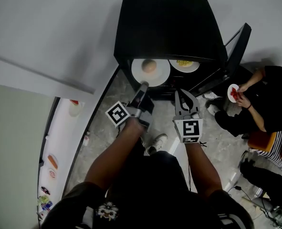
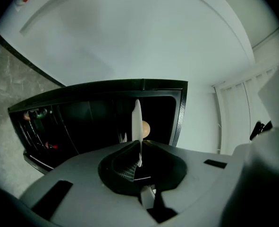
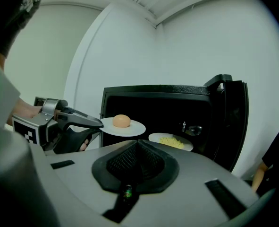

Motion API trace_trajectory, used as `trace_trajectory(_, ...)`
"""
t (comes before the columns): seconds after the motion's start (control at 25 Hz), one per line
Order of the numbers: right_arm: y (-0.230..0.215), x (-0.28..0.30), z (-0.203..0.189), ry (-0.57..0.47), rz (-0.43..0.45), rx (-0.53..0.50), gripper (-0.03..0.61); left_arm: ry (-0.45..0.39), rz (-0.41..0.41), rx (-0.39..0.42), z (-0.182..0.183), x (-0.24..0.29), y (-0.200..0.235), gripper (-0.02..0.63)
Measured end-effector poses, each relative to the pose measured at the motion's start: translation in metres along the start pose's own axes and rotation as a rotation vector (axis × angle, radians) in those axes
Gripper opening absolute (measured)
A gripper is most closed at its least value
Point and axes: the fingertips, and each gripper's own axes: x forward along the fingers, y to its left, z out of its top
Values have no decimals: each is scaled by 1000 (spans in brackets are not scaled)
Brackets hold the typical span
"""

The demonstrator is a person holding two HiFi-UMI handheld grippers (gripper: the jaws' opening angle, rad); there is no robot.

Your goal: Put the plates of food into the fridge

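Head view, seen from above. The black fridge (image 1: 164, 27) stands at 12 o'clock from me, its door (image 1: 236, 46) swung open toward 2 o'clock.

My left gripper (image 1: 143, 86) points to 12 o'clock. Its jaws are clamped on the near rim of a white plate (image 1: 150, 73). In the left gripper view that rim runs edge-on between the pads, almost vertical in the picture. The plate carries one round, tan bun (image 1: 149, 66) and is held at the mouth of the fridge, on the left half of the opening. Whether it rests on a shelf cannot be told.

My right gripper (image 1: 185, 93) sits at 3 o'clock from the left one, well apart from it, and also points toward the fridge. Its jaws are pressed together with nothing between them, as the right gripper view shows plainly.

A second white plate (image 1: 184, 66), bearing yellow food (image 3: 171, 141), lies inside the dark opening. It is at 2 o'clock from the bun plate, and the two rims are just beside each other.

At 3 o'clock in the head view a seated person (image 1: 269, 99) holds a small white dish (image 1: 233, 92) with something red on it, beyond the open door. The floor (image 1: 107, 128) is grey, mottled stone.
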Motion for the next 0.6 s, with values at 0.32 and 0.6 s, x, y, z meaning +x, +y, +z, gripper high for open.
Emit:
trace_trajectory(0.32, -6, 17, -14, 24, -18, 36, 25, -41, -6, 11, 10, 21, 8, 32)
trace_trajectory(0.6, -6, 35, -26, 52, -11, 85, 25, -81, -1, 29, 17, 28, 24, 32)
